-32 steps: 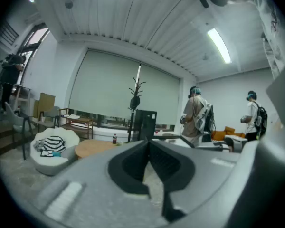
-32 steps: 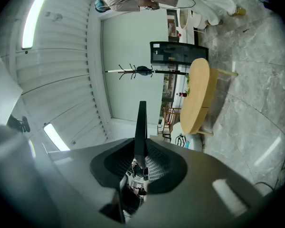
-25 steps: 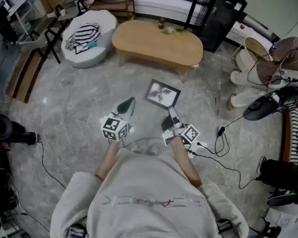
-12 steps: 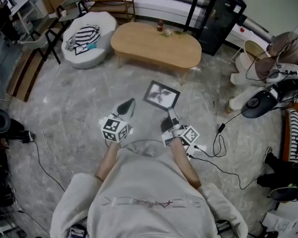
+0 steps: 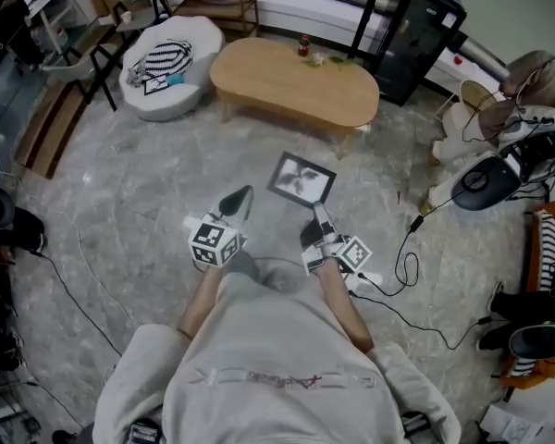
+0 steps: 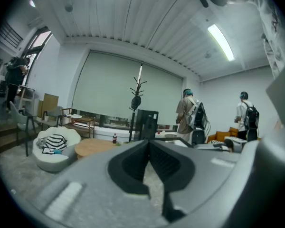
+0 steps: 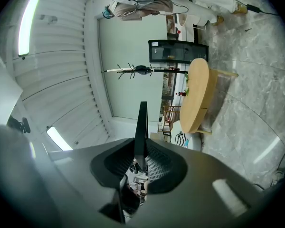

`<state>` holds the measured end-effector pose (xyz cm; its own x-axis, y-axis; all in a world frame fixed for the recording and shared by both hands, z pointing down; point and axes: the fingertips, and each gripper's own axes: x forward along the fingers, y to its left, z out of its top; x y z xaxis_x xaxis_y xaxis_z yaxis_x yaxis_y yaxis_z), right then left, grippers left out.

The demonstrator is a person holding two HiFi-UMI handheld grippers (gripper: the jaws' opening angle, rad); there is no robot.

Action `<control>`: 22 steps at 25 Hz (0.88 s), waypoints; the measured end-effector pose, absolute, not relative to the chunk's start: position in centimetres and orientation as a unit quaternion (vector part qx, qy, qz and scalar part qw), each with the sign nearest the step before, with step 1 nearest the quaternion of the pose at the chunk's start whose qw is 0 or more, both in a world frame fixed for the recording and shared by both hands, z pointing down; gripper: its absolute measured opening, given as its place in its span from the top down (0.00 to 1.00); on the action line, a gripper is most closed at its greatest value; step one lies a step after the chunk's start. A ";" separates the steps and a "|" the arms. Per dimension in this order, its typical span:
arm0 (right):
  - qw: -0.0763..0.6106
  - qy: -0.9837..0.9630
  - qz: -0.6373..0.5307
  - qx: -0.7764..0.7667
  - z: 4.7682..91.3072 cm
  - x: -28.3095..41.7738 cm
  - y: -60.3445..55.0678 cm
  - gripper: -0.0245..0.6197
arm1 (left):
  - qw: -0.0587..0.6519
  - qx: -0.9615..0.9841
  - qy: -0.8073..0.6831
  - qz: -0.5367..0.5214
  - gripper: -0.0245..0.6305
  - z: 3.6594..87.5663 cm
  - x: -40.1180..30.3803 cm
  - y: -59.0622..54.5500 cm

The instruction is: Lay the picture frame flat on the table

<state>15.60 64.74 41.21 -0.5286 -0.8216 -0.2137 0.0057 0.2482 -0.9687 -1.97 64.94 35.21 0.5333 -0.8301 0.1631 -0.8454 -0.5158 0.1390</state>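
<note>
A black picture frame point(image 5: 301, 178) with a black-and-white print hangs above the grey floor, short of the oval wooden table point(image 5: 291, 81). My right gripper point(image 5: 318, 209) is shut on the frame's near edge. In the right gripper view the frame point(image 7: 142, 125) shows edge-on as a thin dark slab between the pads, with the table point(image 7: 198, 96) beyond. My left gripper point(image 5: 243, 192) is to the left of the frame and apart from it. Its jaws meet at the tip with nothing between them point(image 6: 148, 145).
A small bottle point(image 5: 303, 44) stands at the table's far edge. A white pouffe point(image 5: 187, 95) with a striped bag sits left of the table, and a black cabinet point(image 5: 412, 35) to its right. Cables point(image 5: 416, 276) trail over the floor at the right. Two people point(image 6: 190, 120) stand farther back.
The frame stays held in the right gripper, and both grippers keep their places in the head view. The room has shifted a little, and things at the right edge have moved.
</note>
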 end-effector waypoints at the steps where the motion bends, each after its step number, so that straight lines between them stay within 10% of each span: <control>1: 0.383 0.691 -0.537 -0.296 41.4 15.6 64.7 0.85 | 0.101 0.869 -0.483 0.038 0.96 35.3 -2.0 64.9; 22: 0.376 0.698 -0.530 -0.300 41.8 16.7 60.3 0.85 | 0.100 0.871 -0.480 0.034 0.96 35.9 -1.3 60.4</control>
<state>16.66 60.35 41.85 -0.5370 -0.8174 -0.2085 -0.0197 0.2592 -0.9656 -1.35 60.37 35.87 0.5362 -0.8295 0.1562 -0.8433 -0.5185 0.1416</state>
